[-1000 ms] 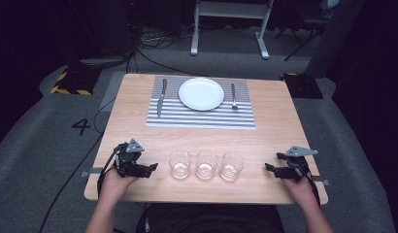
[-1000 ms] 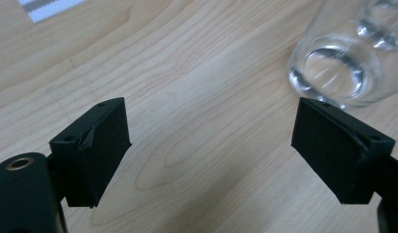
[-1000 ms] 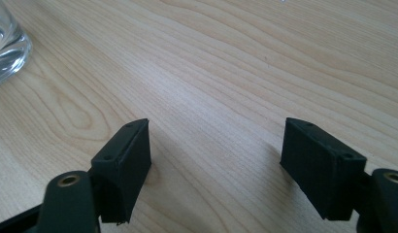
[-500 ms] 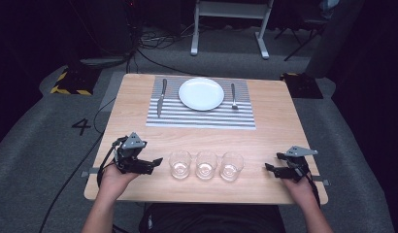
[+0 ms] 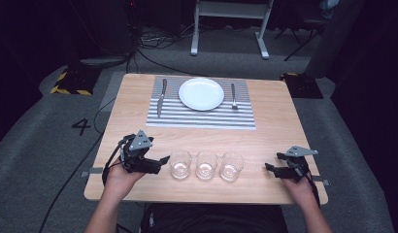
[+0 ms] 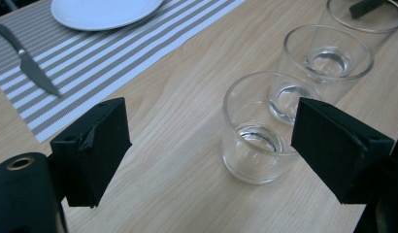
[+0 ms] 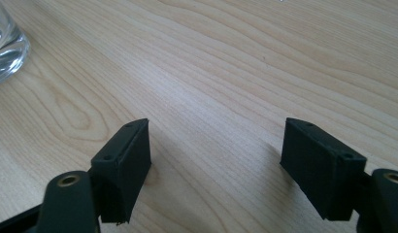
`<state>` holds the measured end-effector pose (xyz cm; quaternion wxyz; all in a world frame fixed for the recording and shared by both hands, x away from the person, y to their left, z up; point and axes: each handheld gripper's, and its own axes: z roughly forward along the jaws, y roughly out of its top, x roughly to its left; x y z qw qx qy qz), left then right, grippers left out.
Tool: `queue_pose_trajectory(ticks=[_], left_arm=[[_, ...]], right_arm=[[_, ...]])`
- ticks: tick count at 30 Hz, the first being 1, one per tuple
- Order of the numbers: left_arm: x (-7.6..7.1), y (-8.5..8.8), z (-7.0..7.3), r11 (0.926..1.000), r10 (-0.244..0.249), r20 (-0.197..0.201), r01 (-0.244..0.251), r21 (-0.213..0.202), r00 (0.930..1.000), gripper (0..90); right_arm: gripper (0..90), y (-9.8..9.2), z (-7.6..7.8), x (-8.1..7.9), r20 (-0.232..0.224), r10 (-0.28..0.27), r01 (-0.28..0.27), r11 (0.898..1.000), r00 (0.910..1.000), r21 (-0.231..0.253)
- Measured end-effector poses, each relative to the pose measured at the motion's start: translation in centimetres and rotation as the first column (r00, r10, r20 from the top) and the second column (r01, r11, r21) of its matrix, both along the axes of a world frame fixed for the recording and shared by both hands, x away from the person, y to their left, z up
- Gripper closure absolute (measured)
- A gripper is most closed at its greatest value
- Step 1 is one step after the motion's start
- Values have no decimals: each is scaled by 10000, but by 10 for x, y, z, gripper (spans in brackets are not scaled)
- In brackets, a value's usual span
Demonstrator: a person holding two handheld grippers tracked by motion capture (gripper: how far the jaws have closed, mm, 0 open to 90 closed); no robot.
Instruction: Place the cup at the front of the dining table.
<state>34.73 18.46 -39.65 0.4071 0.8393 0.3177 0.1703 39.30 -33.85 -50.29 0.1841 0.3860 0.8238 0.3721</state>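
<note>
Both my grippers spread wide, holding nothing, low over the wooden table [image 5: 274, 126].

My left gripper [image 5: 160, 162] faces the nearest glass tumbler [image 6: 257, 128], first in a row of three at its 3 o'clock. My right gripper [image 5: 275, 162] rests apart from the last tumbler [image 5: 231, 166], at its 9 o'clock.

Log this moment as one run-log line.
left gripper: open, beside leftmost glass | right gripper: open, on table | holding: nothing
</note>
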Motion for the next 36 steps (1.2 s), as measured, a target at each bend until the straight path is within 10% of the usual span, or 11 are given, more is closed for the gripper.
queue_pose_trajectory(ticks=[12, 29, 36], left_arm=[[-4, -20, 1, 9927, -63, -160, 43, -1201, 9999, 106], [2, -51, -31, 9910, 288, -649, -369, -1284, 9975, 73], [7, -60, -45, 9962, 445, -951, -513, -707, 9945, 50]], right_arm=[[265, 0, 0, 0, 8, -106, 106, 9999, 9999, -12], [265, 0, 0, 0, 39, -115, 115, 9999, 9999, -34], [264, 0, 0, 0, 5, -206, 206, 9998, 9998, -8]])
